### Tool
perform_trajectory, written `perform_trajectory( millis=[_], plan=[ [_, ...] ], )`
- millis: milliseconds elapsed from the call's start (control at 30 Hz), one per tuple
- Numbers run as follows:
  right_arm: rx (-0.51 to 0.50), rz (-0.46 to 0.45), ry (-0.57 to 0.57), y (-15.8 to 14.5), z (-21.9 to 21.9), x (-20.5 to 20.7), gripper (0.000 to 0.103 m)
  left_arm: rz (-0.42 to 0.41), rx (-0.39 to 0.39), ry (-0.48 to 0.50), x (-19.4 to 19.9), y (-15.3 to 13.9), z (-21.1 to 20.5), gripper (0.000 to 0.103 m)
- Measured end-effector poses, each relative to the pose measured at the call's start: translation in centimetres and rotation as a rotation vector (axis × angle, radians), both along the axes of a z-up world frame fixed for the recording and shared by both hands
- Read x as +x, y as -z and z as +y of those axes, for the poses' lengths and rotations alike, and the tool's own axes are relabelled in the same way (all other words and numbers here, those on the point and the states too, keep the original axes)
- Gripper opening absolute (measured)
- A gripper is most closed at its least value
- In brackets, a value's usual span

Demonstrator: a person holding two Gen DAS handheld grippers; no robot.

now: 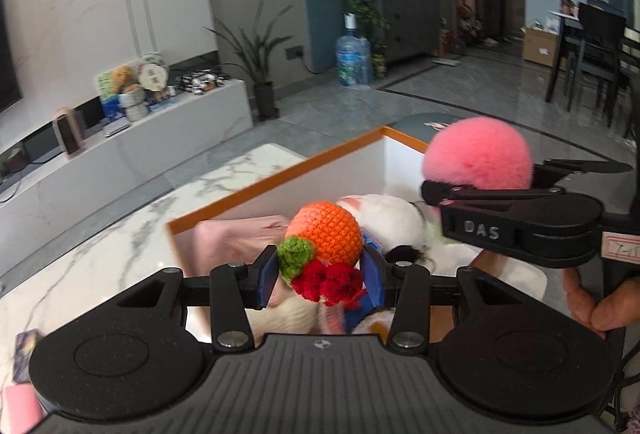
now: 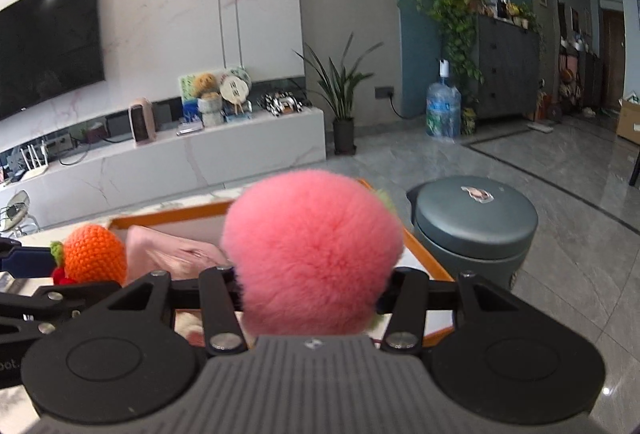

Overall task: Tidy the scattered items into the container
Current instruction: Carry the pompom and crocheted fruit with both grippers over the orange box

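Note:
My left gripper (image 1: 320, 270) is shut on a crocheted orange toy (image 1: 324, 234) with a green leaf and red tuft, held above the white box with an orange rim (image 1: 280, 173). My right gripper (image 2: 312, 294) is shut on a fluffy pink pompom (image 2: 312, 258), also over the box; the pompom (image 1: 478, 153) shows at the right of the left wrist view. The crocheted toy (image 2: 94, 254) shows at the left in the right wrist view. Inside the box lie a pink cloth (image 1: 240, 238) and a white plush toy (image 1: 388, 222).
The box stands on a white marble table (image 1: 100, 254). A small card (image 1: 26, 354) and a pink item (image 1: 20, 410) lie at the table's near left. A round grey bin (image 2: 476, 226) stands on the floor to the right of the box. A TV console (image 2: 160, 153) runs along the far wall.

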State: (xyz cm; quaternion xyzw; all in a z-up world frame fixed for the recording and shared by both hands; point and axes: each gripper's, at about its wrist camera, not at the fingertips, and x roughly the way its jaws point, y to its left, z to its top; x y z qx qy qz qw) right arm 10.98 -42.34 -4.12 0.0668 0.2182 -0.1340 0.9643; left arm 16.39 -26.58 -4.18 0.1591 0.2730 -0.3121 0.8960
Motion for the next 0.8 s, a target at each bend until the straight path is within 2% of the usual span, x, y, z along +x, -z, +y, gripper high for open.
perform_trajectory(
  millis=[233,500,700,800],
  plan=[
    [0.018,0.068,-0.052,1.4,-1.6,1.3,0.053,0.076,0.026,0.033,0.9,2.2,-2.4,0.051],
    [0.056,0.105,-0.066,2.2,-1.4,2.0,0.054,0.160,0.047,0.004,1.9,3.6,-2.8,0.052],
    [0.062,0.119,-0.064,2.5,-1.1,2.1,0.057,0.171,0.047,-0.031,2.4,3.7,-2.7,0.052],
    [0.057,0.125,-0.061,2.4,-1.1,2.5,0.058,0.158,0.056,-0.041,2.2,3.6,-2.5,0.056]
  ],
)
